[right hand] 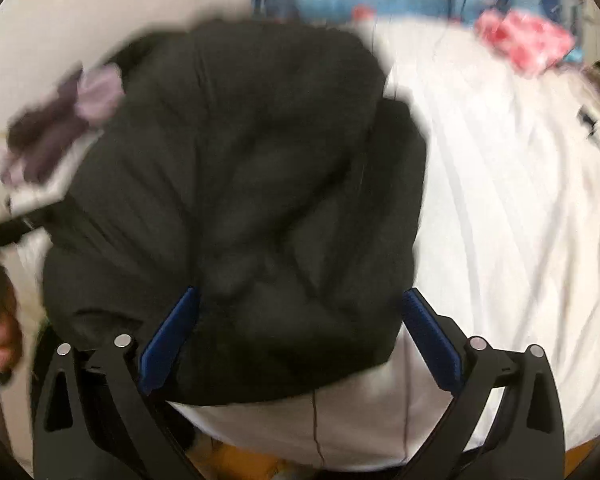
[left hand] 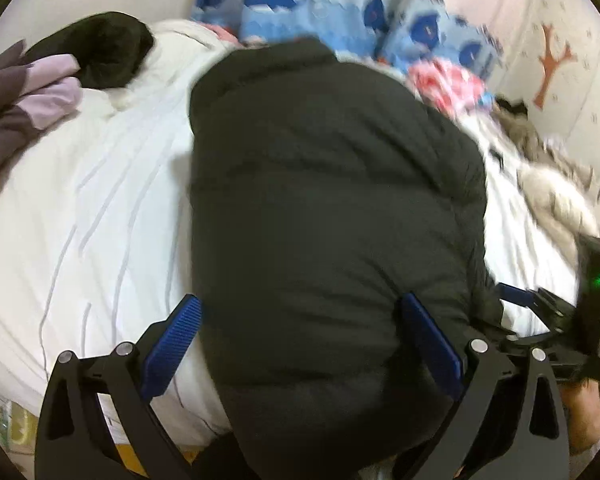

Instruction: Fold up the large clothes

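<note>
Both tongs we hold wide open, gripping nothing: left gripper (left hand: 300, 344) and right gripper (right hand: 300, 340) point toward 12 o'clock above the black puffy quilted jacket (left hand: 324, 208) on the white sheet (left hand: 100, 200).

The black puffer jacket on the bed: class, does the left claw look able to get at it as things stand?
Probably yes. The left claw is open, its blue pads either side of the black puffer jacket lying on the white sheet, with nothing between them.
</note>
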A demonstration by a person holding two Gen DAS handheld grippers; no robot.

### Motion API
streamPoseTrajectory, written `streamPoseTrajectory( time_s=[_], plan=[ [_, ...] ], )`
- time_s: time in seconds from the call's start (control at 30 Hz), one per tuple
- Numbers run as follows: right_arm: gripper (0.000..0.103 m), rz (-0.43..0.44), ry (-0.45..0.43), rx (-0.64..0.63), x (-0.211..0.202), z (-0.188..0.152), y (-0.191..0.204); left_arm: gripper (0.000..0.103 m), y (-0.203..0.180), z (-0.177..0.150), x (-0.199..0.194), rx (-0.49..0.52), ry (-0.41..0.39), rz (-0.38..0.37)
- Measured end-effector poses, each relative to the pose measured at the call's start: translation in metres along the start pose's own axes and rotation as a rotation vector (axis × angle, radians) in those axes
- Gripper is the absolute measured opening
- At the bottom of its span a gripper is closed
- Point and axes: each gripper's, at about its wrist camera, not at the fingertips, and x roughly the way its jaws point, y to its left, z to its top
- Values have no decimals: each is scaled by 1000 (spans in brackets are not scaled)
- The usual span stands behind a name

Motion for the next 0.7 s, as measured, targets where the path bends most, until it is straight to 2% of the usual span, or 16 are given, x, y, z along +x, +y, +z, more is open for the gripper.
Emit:
streamPoseTrajectory(
  time_s=[0.03, 0.1, 0.17, 0.23, 0.27, 0.33, 0.4, 0.5, 0.53, 0.6, 0.63, 0.7],
  plan=[
    [97, 12, 23, 32, 5, -2, -5, 96, -3, -2, 4, 24, 7, 22],
    [97, 10, 11, 64, -3, 1, -7, 96, -4, -2, 8, 31, 23, 48],
    [97, 8, -71, 56, -27, 9, 1, 96, 1, -1, 9, 1, 42, 31],
    [97, 25, -149, 40, -47, 21, 9, 96, -1, 3, 13, 16, 55, 39],
    [97, 13, -209, 15, -59, 39, 16, 96, -2, 4, 15, 22, 58, 45],
    [97, 12, -263, 5, -67, 67, 20, 96, -8, 6, 20, 32, 66, 59],
    [97, 86, -303, 43, -62, 108, 13, 96, -16, 9, 24, 37, 66, 73],
    [97, 122, -254, 183, -15, 162, -28, 96, -25, 20, 33, 29, 73, 93],
    [97, 89, -199, 243, 15, 173, -45, 96, -28, 22, 34, 34, 70, 98],
    [97, 37, -113, 287, 60, 173, -77, 96, -33, 24, 35, 55, 47, 89],
    [97, 50, -76, 325, 87, 169, -92, 96, -36, 25, 34, 71, 27, 72],
    [97, 57, -57, 404, 104, 159, -118, 96, -44, 24, 31, 132, 12, 61]
  ],
)
